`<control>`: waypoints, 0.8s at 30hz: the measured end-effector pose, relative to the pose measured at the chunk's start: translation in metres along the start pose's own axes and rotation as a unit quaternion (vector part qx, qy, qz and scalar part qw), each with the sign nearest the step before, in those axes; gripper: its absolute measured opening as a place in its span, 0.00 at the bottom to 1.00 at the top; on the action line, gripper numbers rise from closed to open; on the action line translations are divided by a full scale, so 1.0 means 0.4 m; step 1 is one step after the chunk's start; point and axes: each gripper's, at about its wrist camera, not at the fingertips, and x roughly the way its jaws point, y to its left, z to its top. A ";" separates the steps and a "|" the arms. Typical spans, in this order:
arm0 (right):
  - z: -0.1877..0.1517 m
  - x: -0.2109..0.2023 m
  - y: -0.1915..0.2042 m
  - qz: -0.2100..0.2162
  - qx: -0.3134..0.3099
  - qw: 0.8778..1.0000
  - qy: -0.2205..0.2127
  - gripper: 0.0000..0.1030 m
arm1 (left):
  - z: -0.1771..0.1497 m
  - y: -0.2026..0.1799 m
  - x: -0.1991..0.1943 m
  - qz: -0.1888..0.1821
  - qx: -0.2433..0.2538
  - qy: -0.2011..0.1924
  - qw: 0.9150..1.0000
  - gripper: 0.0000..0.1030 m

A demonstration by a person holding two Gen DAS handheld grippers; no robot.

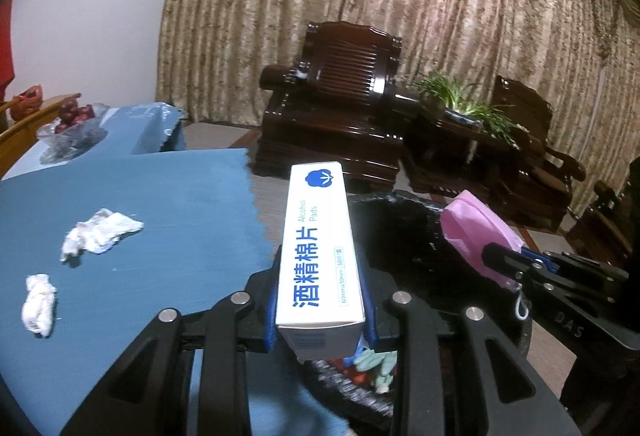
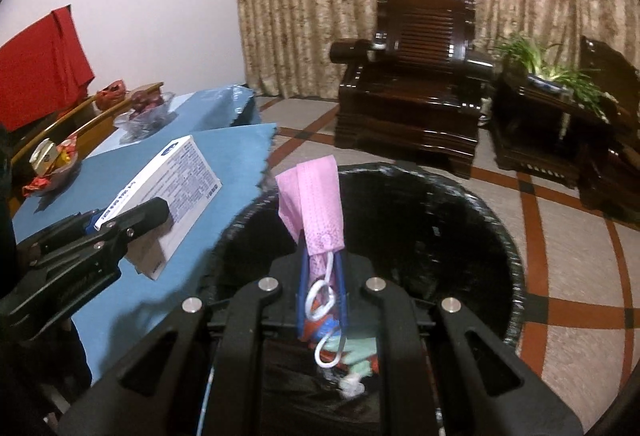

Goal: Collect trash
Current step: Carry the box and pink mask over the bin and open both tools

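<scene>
My left gripper (image 1: 322, 310) is shut on a white alcohol-pad box (image 1: 320, 248) with blue print, held at the table's edge beside the bin; the box also shows in the right wrist view (image 2: 172, 187). My right gripper (image 2: 322, 276) is shut on a pink face mask (image 2: 316, 203), held upright over the black-lined trash bin (image 2: 500, 228); its white ear loops hang down. The mask also shows in the left wrist view (image 1: 476, 232). Trash lies in the bin's bottom (image 2: 352, 356). Two crumpled white tissues (image 1: 100, 234) (image 1: 38, 304) lie on the blue tablecloth (image 1: 160, 195).
A glass bowl of red fruit (image 1: 74, 127) stands at the table's far left. A snack dish (image 2: 56, 163) sits near the left edge. A dark wooden armchair (image 2: 416, 87) and a side table with a plant (image 2: 560, 83) stand beyond the bin on the tiled floor.
</scene>
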 end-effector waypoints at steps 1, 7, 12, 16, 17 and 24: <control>-0.002 -0.002 -0.011 -0.004 0.002 1.000 -0.001 0.10 | 0.000 -0.008 0.006 -0.003 0.003 0.001 1.000 0.30; -0.013 -0.010 -0.069 -0.026 0.014 1.000 -0.005 0.11 | 0.000 -0.072 0.046 -0.025 0.020 0.011 0.999 0.30; -0.032 0.003 -0.112 -0.037 0.029 0.999 0.000 0.11 | 0.001 -0.108 0.080 -0.039 0.028 0.017 0.999 0.30; -0.051 0.021 -0.140 -0.045 0.038 0.998 0.007 0.12 | -0.004 -0.126 0.111 -0.045 0.031 0.026 0.998 0.30; -0.053 0.027 -0.142 -0.046 0.039 0.998 0.010 0.12 | -0.005 -0.130 0.121 -0.047 0.031 0.029 0.998 0.30; -0.064 0.060 -0.156 -0.053 0.038 0.998 0.020 0.20 | -0.021 -0.127 0.154 -0.057 0.026 0.045 0.997 0.32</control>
